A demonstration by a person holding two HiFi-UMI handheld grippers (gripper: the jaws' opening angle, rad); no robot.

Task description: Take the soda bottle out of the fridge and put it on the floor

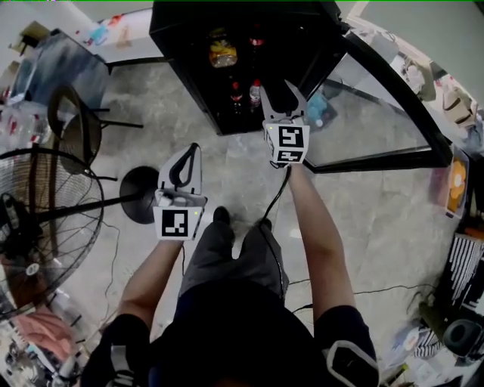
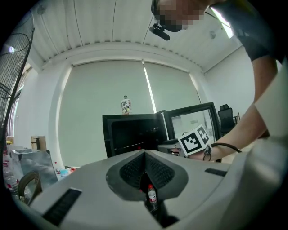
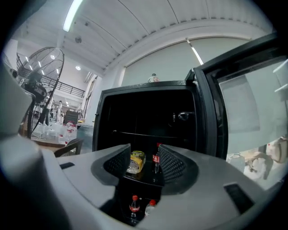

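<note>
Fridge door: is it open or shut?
Open: the door stands swung out sideways, and bottles show inside the fridge.

- standing fan (image 1: pixel 38 219), wire cage at 9 o'clock in head view
- its round black base (image 1: pixel 140 195) just left of centre
- dark chair (image 1: pixel 76 128) at 10 o'clock, near the fan cage
- yellow snack bag (image 1: pixel 223 53) at 12 o'clock
- small blue object (image 1: pixel 318 109) at 1 o'clock, kind unclear
- pink cloth (image 1: pixel 45 332) at 8 o'clock, bunched
- labelled bottle (image 2: pixel 126 105), upright, 12 o'clock just above centre in left gripper view
- office chair (image 2: pixel 225 117) at 3 o'clock there
- ceiling light strip (image 3: pixel 72 13) at 11 o'clock in right gripper view
</note>
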